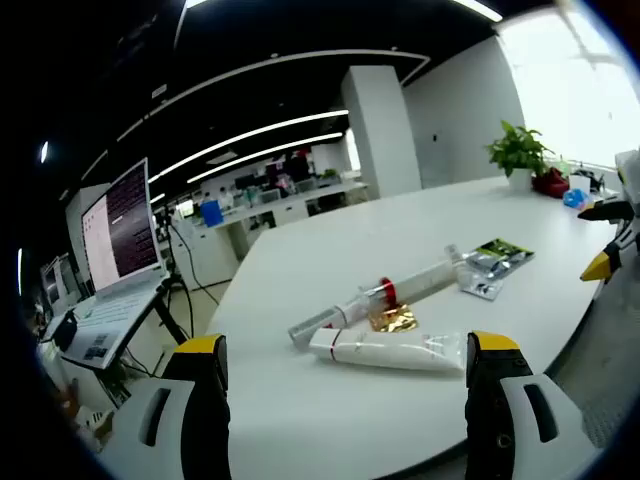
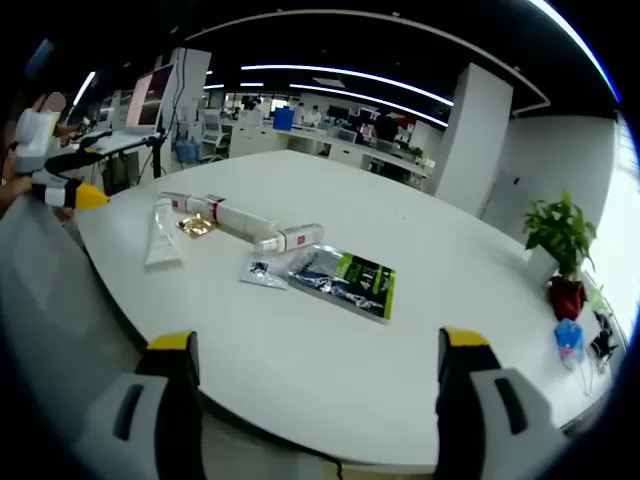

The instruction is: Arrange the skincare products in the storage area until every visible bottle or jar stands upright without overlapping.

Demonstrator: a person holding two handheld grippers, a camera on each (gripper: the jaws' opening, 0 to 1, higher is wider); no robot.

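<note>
A white squeeze tube (image 1: 390,348) (image 2: 160,235) lies flat on the white table (image 1: 330,420) (image 2: 300,370). Behind it a long white bottle with a red band (image 1: 385,294) (image 2: 225,212) also lies on its side, with a crumpled gold wrapper (image 1: 392,318) (image 2: 197,225) between them. A silver and green sachet (image 1: 498,256) (image 2: 345,275) and a small silver sachet (image 1: 480,288) (image 2: 262,270) lie flat nearby. My left gripper (image 1: 346,345) (image 2: 70,175) is open, short of the tube. My right gripper (image 2: 318,340) (image 1: 603,238) is open, well back from the sachets.
A potted plant (image 1: 520,152) (image 2: 560,240) and a small blue item (image 2: 568,335) stand at the table's far end. A laptop on a stand (image 1: 120,250) sits off the table beyond its curved edge. Office desks lie behind.
</note>
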